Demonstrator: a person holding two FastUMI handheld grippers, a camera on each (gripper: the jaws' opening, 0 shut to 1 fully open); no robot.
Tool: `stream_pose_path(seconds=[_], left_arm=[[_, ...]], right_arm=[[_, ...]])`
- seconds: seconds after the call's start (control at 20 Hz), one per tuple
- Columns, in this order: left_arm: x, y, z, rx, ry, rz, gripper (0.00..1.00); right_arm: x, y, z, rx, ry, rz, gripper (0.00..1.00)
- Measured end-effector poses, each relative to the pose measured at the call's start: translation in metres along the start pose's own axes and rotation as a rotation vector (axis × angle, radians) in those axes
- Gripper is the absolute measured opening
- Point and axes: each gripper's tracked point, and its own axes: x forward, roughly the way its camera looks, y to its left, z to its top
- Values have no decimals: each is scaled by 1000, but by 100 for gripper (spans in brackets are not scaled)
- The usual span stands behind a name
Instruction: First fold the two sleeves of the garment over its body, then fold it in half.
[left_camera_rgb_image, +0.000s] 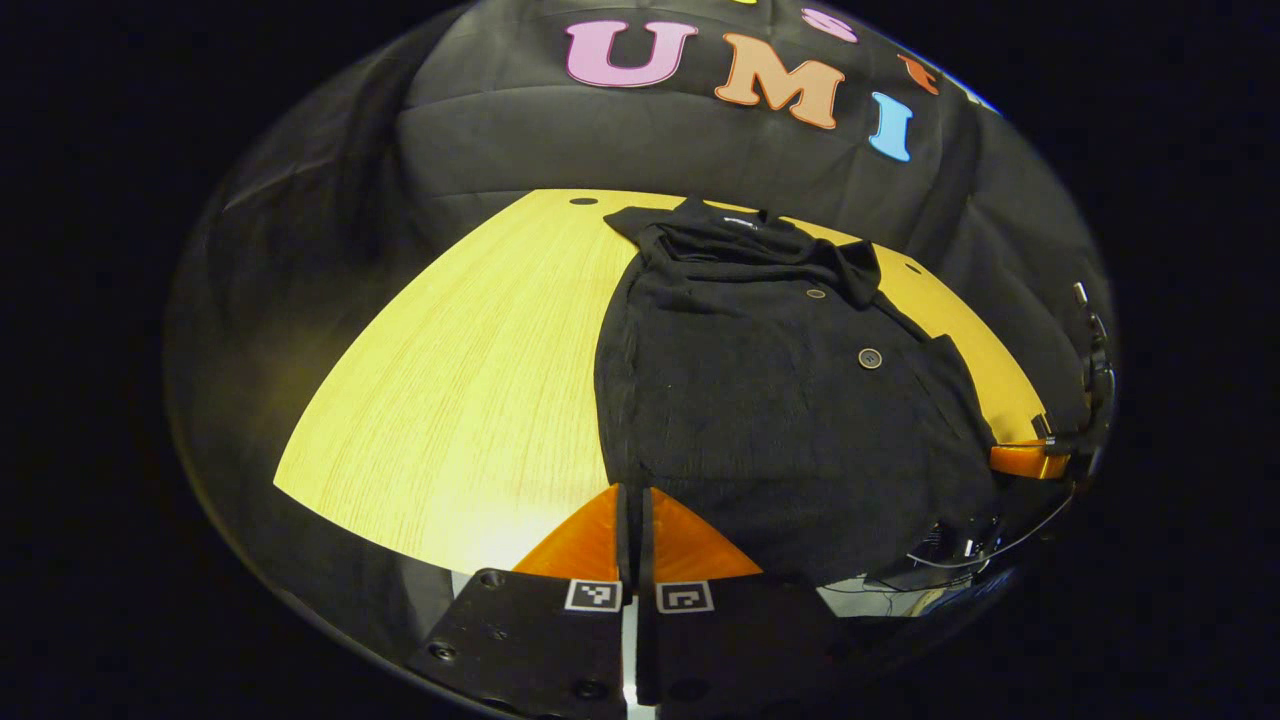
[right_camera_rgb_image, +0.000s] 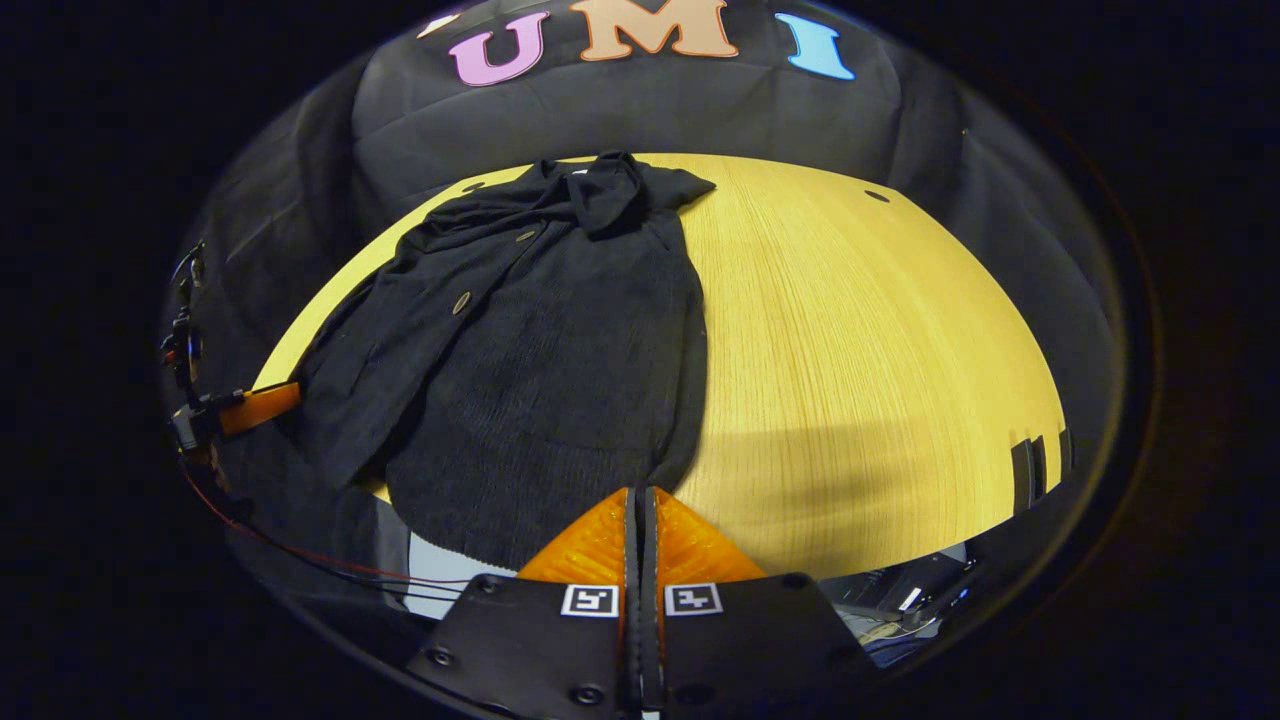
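The black garment (left_camera_rgb_image: 790, 390) is laid flat on the wooden tabletop (left_camera_rgb_image: 470, 380), collar at 12 o'clock and hem hanging over the near edge at 6 o'clock. It is judged soft, light and limp, a ribbed knit likely to sag and bunch, so a sleeve is best pinched at its cuff or outer edge. The left claw (left_camera_rgb_image: 633, 535) and the right claw (right_camera_rgb_image: 640, 535) are seen closed, fingers together, nothing held between them.

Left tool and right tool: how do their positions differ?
The left tool meets the garment hem with bare table on its left; the right tool has it on its right. The buttons lie rightward of the left tool, leftward of the right tool. Both are shut at the hem.
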Motion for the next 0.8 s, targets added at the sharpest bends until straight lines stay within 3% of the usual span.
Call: stream_pose_path(seconds=[0.2, 0.5, 0.8], left_arm=[[-7, 0, 12, -22, -22, 17, 0], [-36, -14, 84, -36, -175, -56, 0], [-47, -20, 166, -47, -298, -76, 0]], right_arm=[[-17, 3, 20, -6, -129, -13, 3], [-67, 9, 91, 32, -341, 9, 2], [-99, 16, 170, 19, -466, 26, 2]])
